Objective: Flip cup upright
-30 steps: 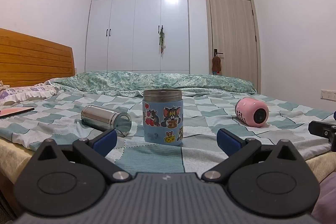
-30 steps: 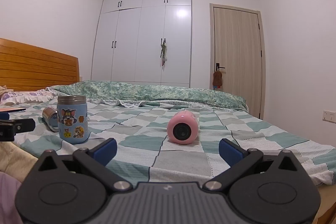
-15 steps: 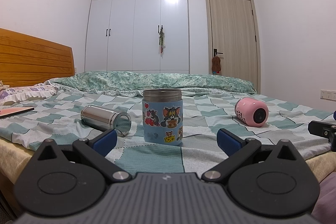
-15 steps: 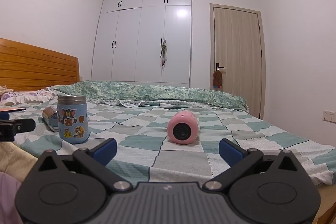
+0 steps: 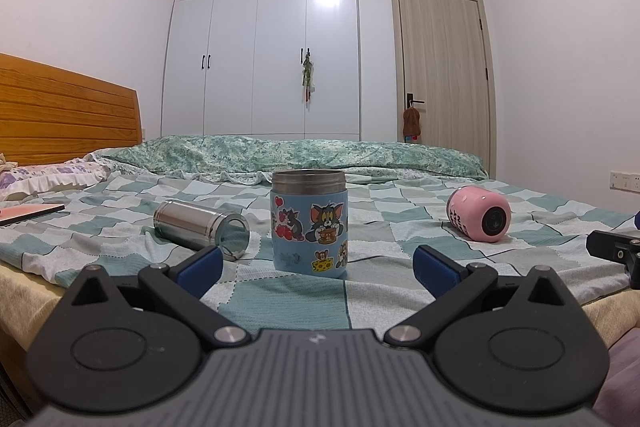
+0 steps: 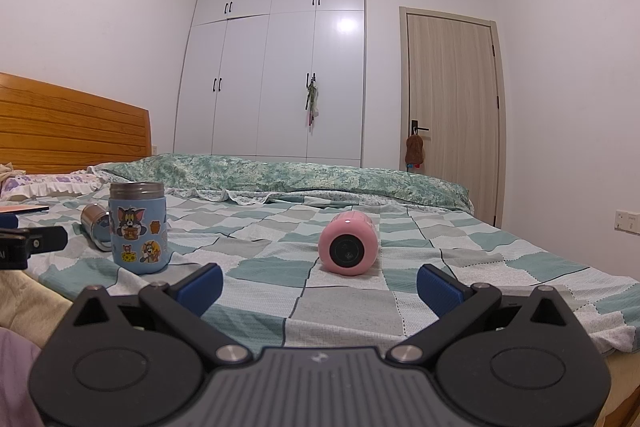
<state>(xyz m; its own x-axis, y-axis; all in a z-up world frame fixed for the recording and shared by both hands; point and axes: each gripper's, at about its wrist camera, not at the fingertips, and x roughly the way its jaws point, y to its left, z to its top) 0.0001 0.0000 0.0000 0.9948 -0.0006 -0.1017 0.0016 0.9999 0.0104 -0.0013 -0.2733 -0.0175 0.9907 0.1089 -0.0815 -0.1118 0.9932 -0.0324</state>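
A pink cup (image 6: 349, 243) lies on its side on the checked bedspread, its round end toward my right gripper; it also shows in the left wrist view (image 5: 479, 213). A steel cup (image 5: 201, 224) lies on its side at the left, partly hidden in the right wrist view (image 6: 94, 223). A blue cartoon-sticker cup (image 5: 308, 223) stands upright, also in the right wrist view (image 6: 138, 228). My left gripper (image 5: 317, 270) is open and empty, just short of the blue cup. My right gripper (image 6: 320, 288) is open and empty, short of the pink cup.
The checked bedspread (image 6: 352, 301) covers the bed, with a folded green quilt (image 5: 296, 155) at the back. A wooden headboard (image 5: 60, 111) and pillow are at the left, with a flat pink book (image 5: 28, 213). A wardrobe and door stand behind.
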